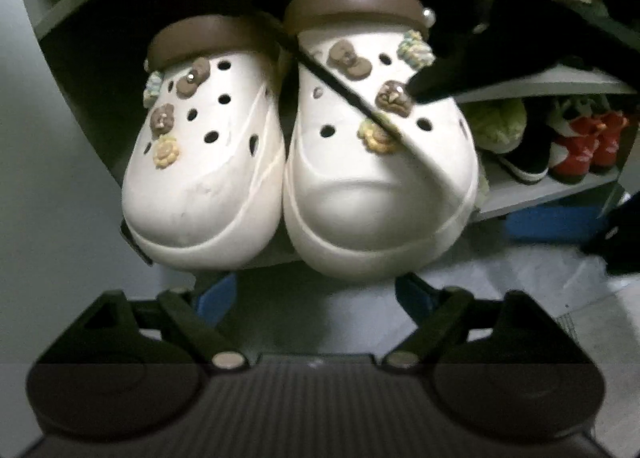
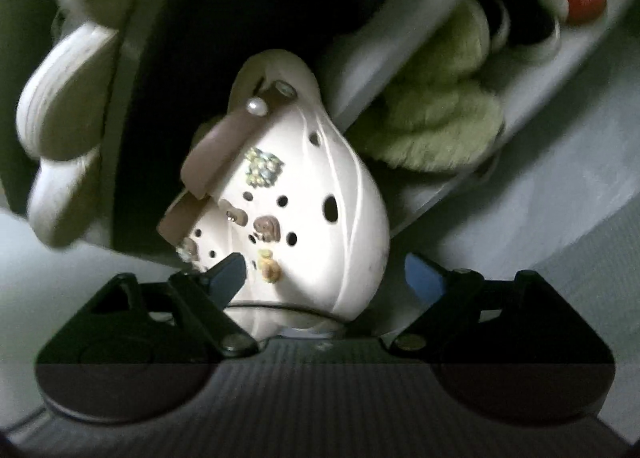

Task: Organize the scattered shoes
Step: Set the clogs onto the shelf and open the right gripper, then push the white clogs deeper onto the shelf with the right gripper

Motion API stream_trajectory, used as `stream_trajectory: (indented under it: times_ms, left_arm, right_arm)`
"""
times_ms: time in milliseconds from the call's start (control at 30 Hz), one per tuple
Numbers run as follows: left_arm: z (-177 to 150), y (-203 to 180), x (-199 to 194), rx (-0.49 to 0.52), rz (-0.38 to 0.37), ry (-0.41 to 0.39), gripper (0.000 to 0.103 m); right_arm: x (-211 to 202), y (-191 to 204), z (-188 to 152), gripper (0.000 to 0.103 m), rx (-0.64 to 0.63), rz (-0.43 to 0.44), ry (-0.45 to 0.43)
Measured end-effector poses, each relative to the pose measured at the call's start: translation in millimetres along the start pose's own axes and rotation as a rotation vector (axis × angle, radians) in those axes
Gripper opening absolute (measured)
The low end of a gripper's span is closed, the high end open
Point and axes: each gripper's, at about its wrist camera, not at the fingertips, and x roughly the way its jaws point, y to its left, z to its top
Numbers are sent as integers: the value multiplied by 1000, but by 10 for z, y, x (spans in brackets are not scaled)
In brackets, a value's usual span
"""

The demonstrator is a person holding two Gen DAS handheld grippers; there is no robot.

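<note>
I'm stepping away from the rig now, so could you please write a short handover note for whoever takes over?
Left tool: open, holding nothing, facing the clogs.
Right tool: open, the nearer clog's toe between its fingers, not gripped.
Things: both white clogs sit side by side on the grey shelf, toes out; green slippers and red shoes sit further along.
Done: clog pair shelved.
Left: withdraw both tools and check for remaining loose shoes.

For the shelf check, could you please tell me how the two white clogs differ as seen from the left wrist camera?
The left clog sits slightly further back on the shelf than the right clog, whose toe overhangs the edge more. A pearl stud shows beside the right clog's strap; none shows on the left clog. Both are white with brown straps and charms, toes pointing outward, side by side.
</note>
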Motion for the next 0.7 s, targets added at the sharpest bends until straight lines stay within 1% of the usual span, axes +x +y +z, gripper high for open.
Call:
stream_trajectory:
  times_ms: [33,67,100,200,267,333,400,500,633,700]
  left_arm:
    - [13,-6,-28,11,-2,-11,88]
    - [25,-12,-55,22,-4,-22,88]
    - [36,-16,-90,35,-2,-34,88]
    - [74,-15,-197,87,3,-75,89]
    - [138,30,-197,79,-14,-81,89]
    - [224,76,-160,62,-31,-76,91]
    - [317,77,-98,59,-30,-72,91]
    - [435,117,-47,49,-34,-92,90]
    - [601,180,85,34,-25,-110,89]
    - [673,221,161,27,-19,-113,89]
  right_arm:
    - [88,-91,1,89,43,25,20]
    - [160,-156,-26,86,91,66,42]
    - [153,-143,-73,79,108,84,50]
    - [90,-32,-143,74,84,59,5]
    - [48,40,-151,71,69,42,-23]
    - [17,86,-152,71,69,38,-49]
    - [73,52,-70,71,59,34,-58]
    - [158,90,-37,71,56,33,-77]
    - [385,49,247,71,49,33,-111]
    - [471,84,317,71,37,33,-113]
